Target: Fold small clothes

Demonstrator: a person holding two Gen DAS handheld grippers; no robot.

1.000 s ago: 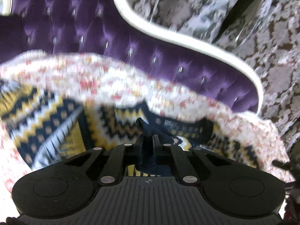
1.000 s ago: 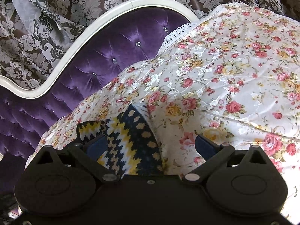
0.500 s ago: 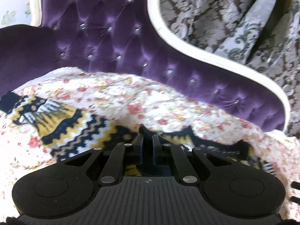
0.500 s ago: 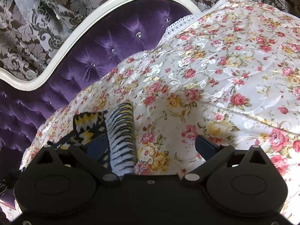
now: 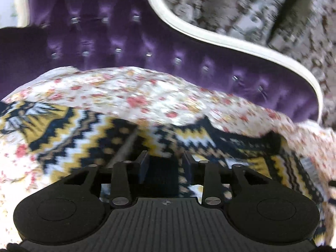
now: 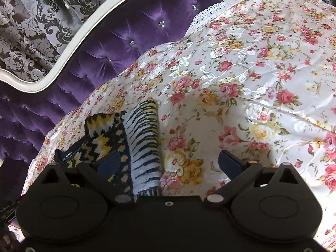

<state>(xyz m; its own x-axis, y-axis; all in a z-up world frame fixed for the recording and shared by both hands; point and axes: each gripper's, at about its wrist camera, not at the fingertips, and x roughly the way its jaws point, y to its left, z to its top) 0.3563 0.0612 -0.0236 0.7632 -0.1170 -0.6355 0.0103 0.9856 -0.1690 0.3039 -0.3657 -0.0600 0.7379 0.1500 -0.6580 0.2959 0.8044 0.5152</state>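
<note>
A small knit garment (image 5: 88, 145) in navy, yellow and white zigzag lies spread on the floral bedspread (image 5: 147, 92). My left gripper (image 5: 166, 163) is low over its middle, jaws partly open with knit showing between them and nothing held. In the right wrist view the garment's edge (image 6: 145, 138) with a striped cuff lies between my right gripper's (image 6: 170, 166) wide-open fingers, nearer the left finger (image 6: 109, 163). The right gripper holds nothing.
A purple tufted headboard (image 5: 126, 42) with a white curved frame (image 6: 69, 46) stands behind the bed. Patterned damask curtains (image 6: 31, 31) hang beyond it. The floral bedspread (image 6: 262, 73) rises in a mound to the right.
My left gripper has opened and let go of the garment, which now lies flatter on the bedspread. The right gripper stays open; the garment's cuff has settled between its fingers.
</note>
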